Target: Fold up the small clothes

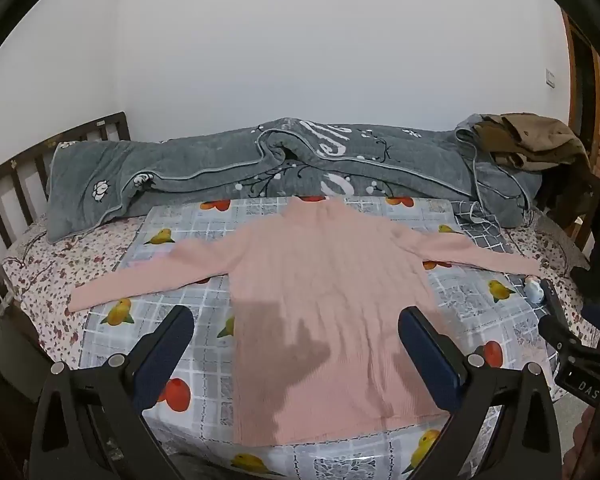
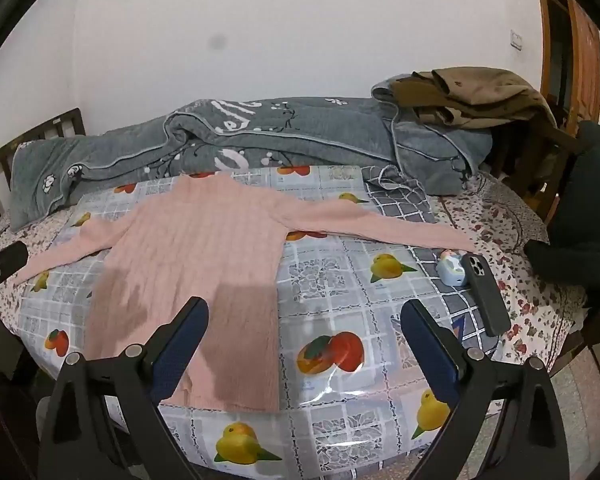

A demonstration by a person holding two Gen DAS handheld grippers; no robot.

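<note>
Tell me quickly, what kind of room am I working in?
Most likely a bedroom: the sweater lies on a bed with a wooden headboard, a bunched quilt behind it, and a door at right.

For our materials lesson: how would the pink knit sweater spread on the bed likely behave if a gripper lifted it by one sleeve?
The pink sweater lies limp and flat, so it would probably droop, not hold shape. Its ribbed knit suggests some stretch. On the glossy fruit-print cover it may slide.
</note>
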